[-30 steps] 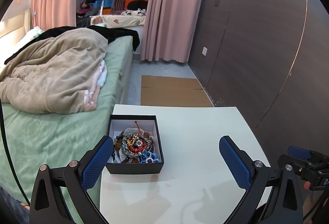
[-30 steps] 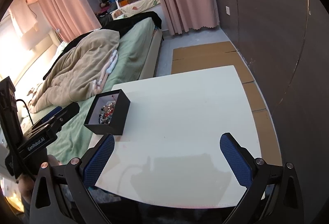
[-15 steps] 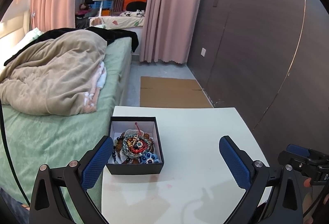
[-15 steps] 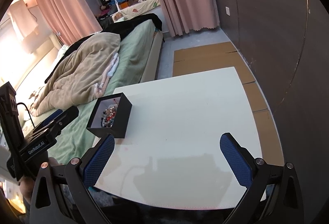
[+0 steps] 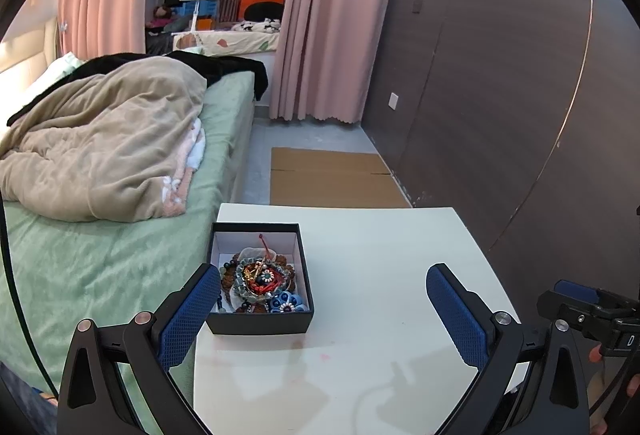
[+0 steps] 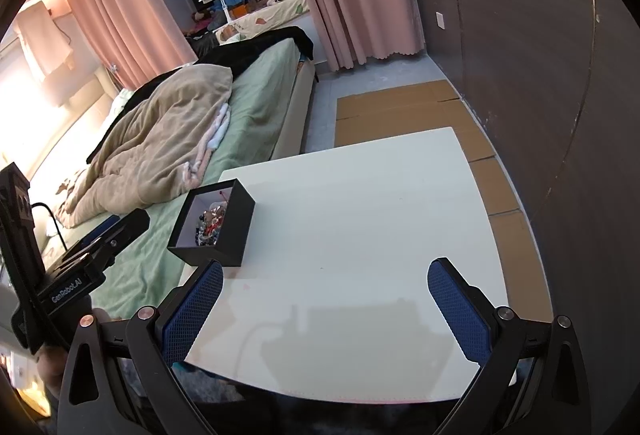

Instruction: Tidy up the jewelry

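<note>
Bedroom setting: pink curtains (image 5: 332, 23) at the window, dark wood-panelled wall (image 5: 500, 107) to the right, flattened cardboard (image 5: 332, 177) on the floor beyond the table.

Bed (image 5: 100, 263), green sheet, alongside the table's left edge; beige blanket (image 5: 100, 143) heaped on it, black garment (image 5: 228, 69) at the far end.

White table (image 5: 380, 275), square-cornered, faint pinkish marks on the near part of its top.

Black box (image 5: 260, 323), lidless, white-lined, standing near the table's left edge. Contents: a tangle of jewelry (image 5: 260, 279) — beaded bracelets, red cord, blue floral pieces; single items hard to separate.

Left gripper (image 5: 324, 311): jaws wide apart, blue textured pads, nothing between them. Its left pad overlaps the box's near left corner in its own camera view; whether it touches, I cannot tell. Box sits toward the left side of the gap, just ahead of the fingertips.

Right gripper (image 6: 326, 309): jaws wide apart, empty, above the table's near edge. Box lies ahead and to the left, just beyond the left pad, outside the gap, which frames only bare tabletop.

Each gripper appears at the margin of the other's view, with part of a hand (image 6: 60, 359) holding the left one.
</note>
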The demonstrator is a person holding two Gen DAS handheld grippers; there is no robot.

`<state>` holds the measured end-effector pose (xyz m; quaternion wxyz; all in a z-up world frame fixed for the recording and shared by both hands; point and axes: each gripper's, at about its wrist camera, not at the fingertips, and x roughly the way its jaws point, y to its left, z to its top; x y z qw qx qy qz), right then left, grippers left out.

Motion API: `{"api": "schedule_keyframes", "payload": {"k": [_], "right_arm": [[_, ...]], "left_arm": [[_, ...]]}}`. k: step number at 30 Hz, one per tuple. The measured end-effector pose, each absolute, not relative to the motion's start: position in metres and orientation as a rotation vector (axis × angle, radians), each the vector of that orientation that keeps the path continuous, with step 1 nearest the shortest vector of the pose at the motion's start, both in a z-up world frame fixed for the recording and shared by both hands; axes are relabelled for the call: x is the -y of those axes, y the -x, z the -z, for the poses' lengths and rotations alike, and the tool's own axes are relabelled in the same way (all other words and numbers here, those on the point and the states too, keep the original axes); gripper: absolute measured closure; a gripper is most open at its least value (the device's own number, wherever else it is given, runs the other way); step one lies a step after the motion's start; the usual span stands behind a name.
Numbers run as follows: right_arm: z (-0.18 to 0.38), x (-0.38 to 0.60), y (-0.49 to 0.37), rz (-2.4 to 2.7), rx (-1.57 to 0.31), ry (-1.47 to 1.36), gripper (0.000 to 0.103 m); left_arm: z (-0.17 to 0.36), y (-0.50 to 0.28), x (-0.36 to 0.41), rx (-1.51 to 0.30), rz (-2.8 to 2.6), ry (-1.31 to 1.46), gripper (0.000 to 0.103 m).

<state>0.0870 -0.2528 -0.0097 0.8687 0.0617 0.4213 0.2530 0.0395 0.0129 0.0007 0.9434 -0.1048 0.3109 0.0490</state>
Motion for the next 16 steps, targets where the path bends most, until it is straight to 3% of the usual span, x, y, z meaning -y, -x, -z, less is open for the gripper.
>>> {"api": "schedule_keyframes", "payload": {"k": [16], "right_arm": [[0.0166,0.2614,-0.0918,-0.501,-0.92,-0.122,0.0]], "left_arm": [[0.0015,-0.0374,-0.0067,-0.651,-0.081,0.187,0.001]]}}
